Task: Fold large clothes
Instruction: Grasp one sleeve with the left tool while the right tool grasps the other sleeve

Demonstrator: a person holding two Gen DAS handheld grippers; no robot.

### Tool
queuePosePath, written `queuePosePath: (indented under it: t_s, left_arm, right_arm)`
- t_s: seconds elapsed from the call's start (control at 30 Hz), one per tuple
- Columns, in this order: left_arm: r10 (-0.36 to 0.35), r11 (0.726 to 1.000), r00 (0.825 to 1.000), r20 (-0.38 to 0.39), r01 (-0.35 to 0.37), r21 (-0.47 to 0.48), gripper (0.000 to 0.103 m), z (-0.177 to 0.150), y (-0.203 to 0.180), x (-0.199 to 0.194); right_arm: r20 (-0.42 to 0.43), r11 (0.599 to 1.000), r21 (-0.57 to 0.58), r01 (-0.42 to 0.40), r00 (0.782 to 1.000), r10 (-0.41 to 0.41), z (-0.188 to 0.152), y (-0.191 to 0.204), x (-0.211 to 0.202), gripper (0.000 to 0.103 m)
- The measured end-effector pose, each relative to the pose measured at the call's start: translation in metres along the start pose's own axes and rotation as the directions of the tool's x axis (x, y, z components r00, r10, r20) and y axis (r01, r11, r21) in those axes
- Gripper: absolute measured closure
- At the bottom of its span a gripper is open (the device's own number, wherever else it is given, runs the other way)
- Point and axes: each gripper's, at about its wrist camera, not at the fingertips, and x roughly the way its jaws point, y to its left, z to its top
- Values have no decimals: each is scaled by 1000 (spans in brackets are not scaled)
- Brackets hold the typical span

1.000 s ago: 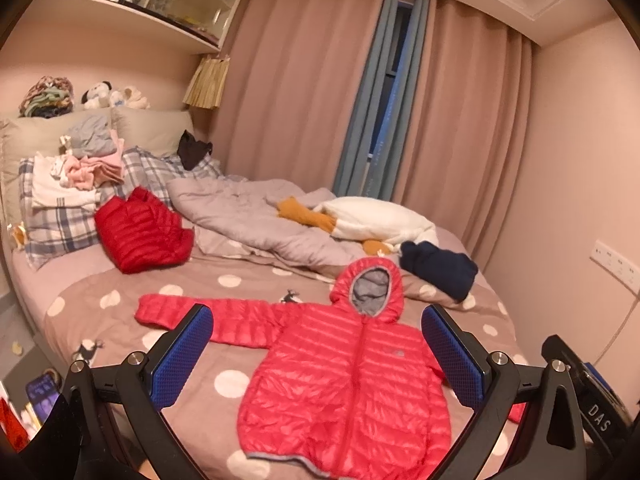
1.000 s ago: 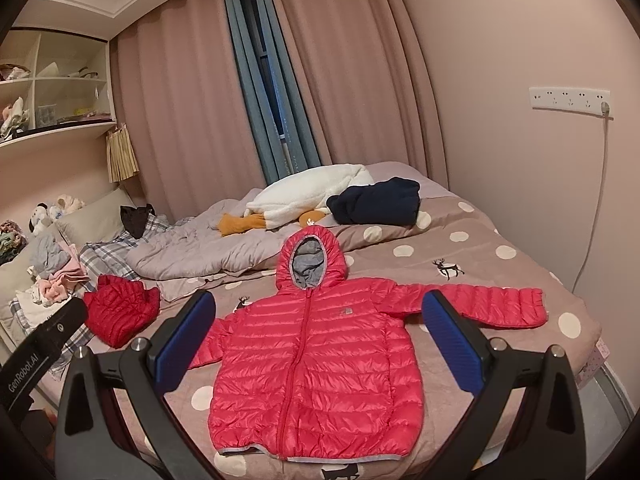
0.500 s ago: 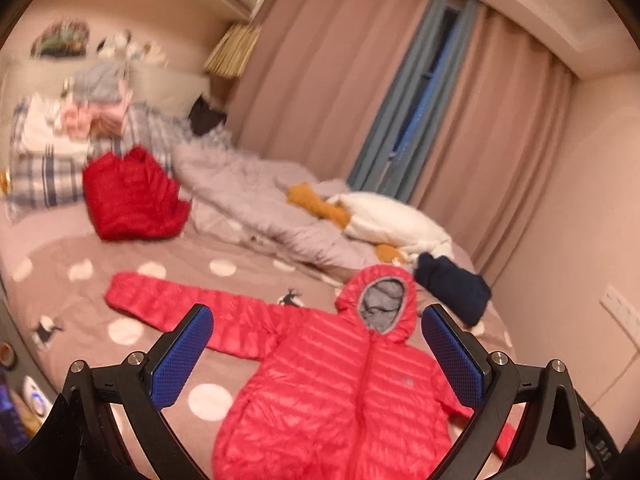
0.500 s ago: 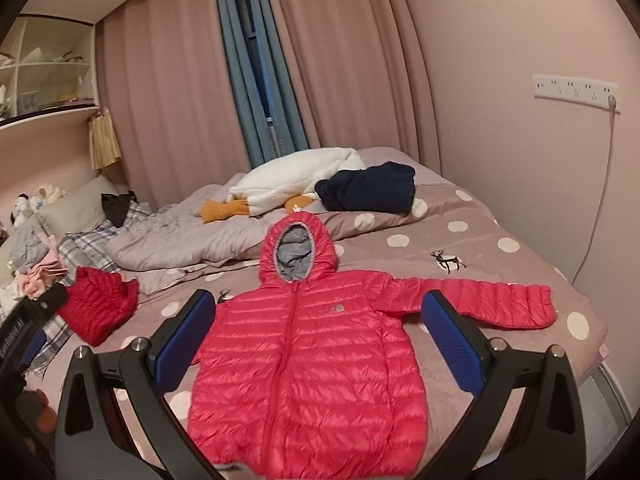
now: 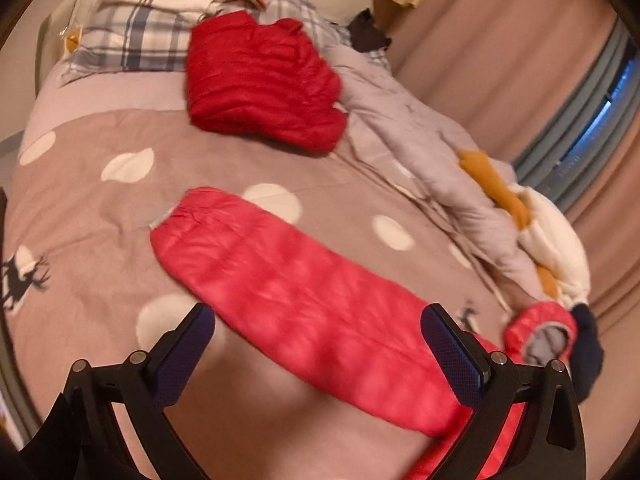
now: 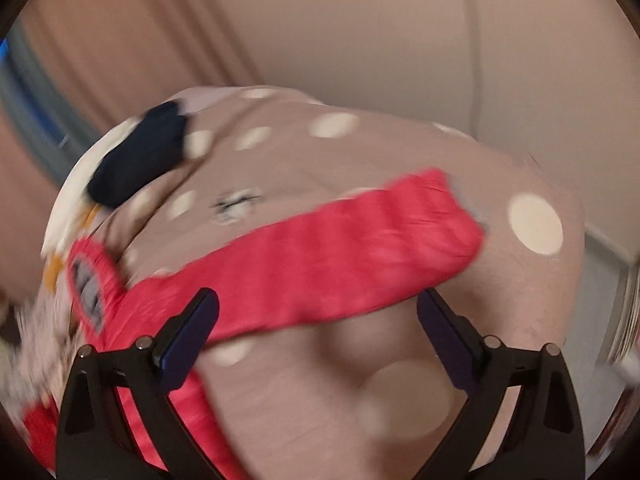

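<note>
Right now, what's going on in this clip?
A person is holding a gripper in each hand over a pink puffer jacket spread flat on a polka-dot bed. The left gripper points at one outstretched sleeve, the right gripper at the other sleeve. Both sets of jaws are open and neither has hold of the fabric; no fold is made yet. A red jacket already lies folded near the pillows.

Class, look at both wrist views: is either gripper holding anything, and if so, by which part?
Nothing is held. The left gripper and the right gripper are both open, each poised over a sleeve of the pink jacket, without clamping it.
</note>
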Motion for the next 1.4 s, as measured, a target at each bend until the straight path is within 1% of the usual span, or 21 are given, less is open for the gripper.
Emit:
queuePosePath:
  t_s: [0.1,0.2,0.27,0.37,0.4,0.43,0.47,0.5,0.53,0.57,0.63,0.67,0.7,0.77,0.9,0.93,1.0,1.07,1.2,1.27,1.4]
  left_arm:
    - [34,994,999,-41,-38,-105,1,0,28,22]
    - [-27,974,994,-104,3,-226,1,-4,52,41]
    - [-115,952,986,-125,73,-297,1,-11,62,48]
    - [-184,939,978,-98,145,-311,1,-11,59,51]
    - [-232,933,968,-99,193,-305,1,-10,56,55]
    - [-337,905,933,-130,283,-317,2,-7,49,65]
    - [-397,884,904,-158,330,-332,2,-7,44,73]
    - [-400,885,899,-179,328,-330,8,-7,38,79]
    - [-360,903,915,-185,292,-314,22,-5,33,82]
    - [-322,918,927,-192,257,-301,30,-4,29,83]
    - [-230,943,950,-211,165,-289,63,-4,26,84]
    - [-208,949,955,-213,144,-280,68,-4,26,83]
    - [-178,960,960,-216,121,-253,77,-5,27,78]
    - [-164,963,964,-209,111,-246,85,-9,36,75]
    - [-156,950,969,-190,94,-298,91,-15,58,66]
    - [-126,961,975,-183,74,-267,91,-16,58,58]
    - [-28,991,989,-146,9,-130,92,-19,50,35]
    - [22,999,995,-100,-25,-30,92,-20,40,22]
    - [22,1000,999,-32,-21,23,92,-23,38,-16]
    - [48,997,999,-3,-47,67,92,-22,32,-27]
    - [80,981,995,63,-90,174,92,-25,9,-40]
  right_arm:
    - [10,993,75,90,996,-91,8,-37,13,4]
    - [5,971,216,106,994,-109,7,-72,16,4]
    - [1,951,301,75,997,-79,3,-85,19,4]
    - [46,946,317,61,996,-80,-6,-83,17,2]
    - [58,950,304,67,994,-89,-7,-78,18,2]
    - [65,954,296,42,996,-64,-9,-70,18,2]
    - [74,954,299,-6,997,-17,-11,-67,21,2]
    - [79,951,303,-64,996,42,-12,-61,25,2]
    - [80,945,307,-108,993,87,-12,-58,31,2]
    - [79,940,310,-145,989,127,-14,-49,37,6]
    - [72,940,307,-147,989,131,-16,-36,44,24]
    - [62,942,306,-137,990,124,-17,-29,47,46]
    - [44,941,309,-139,990,132,-18,-25,51,74]
    - [17,931,334,-143,989,146,-19,-24,62,92]
    - [25,908,388,-156,987,158,-19,-33,57,96]
    - [29,910,389,-146,989,147,-18,-36,53,96]
    - [35,914,379,-148,989,146,-14,-44,42,96]
    - [47,924,352,-150,989,143,-10,-49,29,96]
    - [73,945,307,-115,993,97,0,-52,10,96]
    - [77,954,280,-108,993,90,3,-50,0,95]
    - [119,982,165,-92,990,73,8,-24,-25,95]
